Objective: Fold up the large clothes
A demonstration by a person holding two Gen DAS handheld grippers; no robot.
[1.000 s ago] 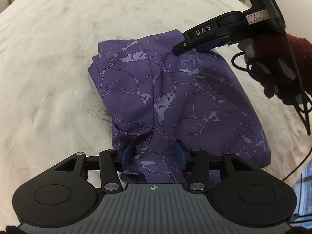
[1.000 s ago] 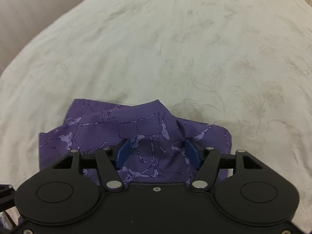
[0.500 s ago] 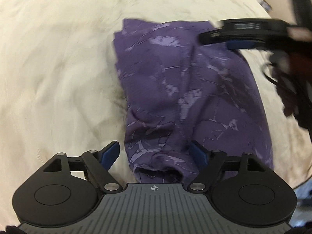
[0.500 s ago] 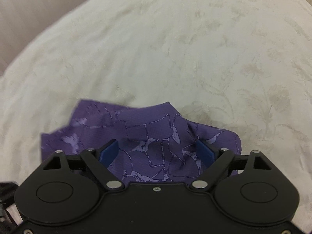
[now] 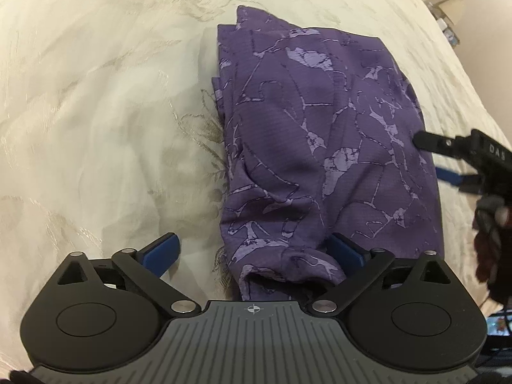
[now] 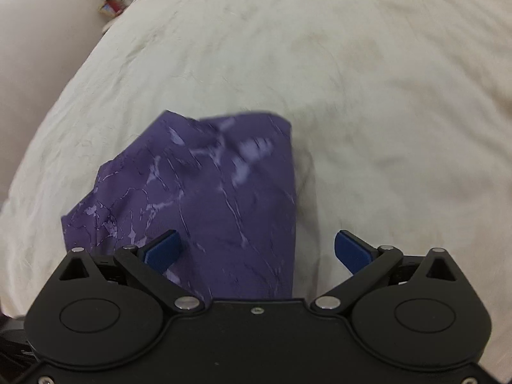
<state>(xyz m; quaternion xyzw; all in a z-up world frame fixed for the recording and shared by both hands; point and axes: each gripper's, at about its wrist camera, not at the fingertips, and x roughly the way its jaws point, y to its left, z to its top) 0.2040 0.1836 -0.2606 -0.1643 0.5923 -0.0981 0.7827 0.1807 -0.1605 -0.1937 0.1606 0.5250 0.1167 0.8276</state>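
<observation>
Purple garment, thin crinkled fabric with pale crack pattern, folded into thick rectangle on cream embroidered bedspread. Left gripper and right gripper: jaws just opened wide, cloth edge loose between, unclamped.

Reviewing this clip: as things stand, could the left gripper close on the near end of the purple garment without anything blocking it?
Probably yes. The left gripper has just been opening and now stands wide, with the near end of the purple garment bunched between its pads, closer to one. Nothing lies over that end; the right gripper is off at the far side edge.
</observation>
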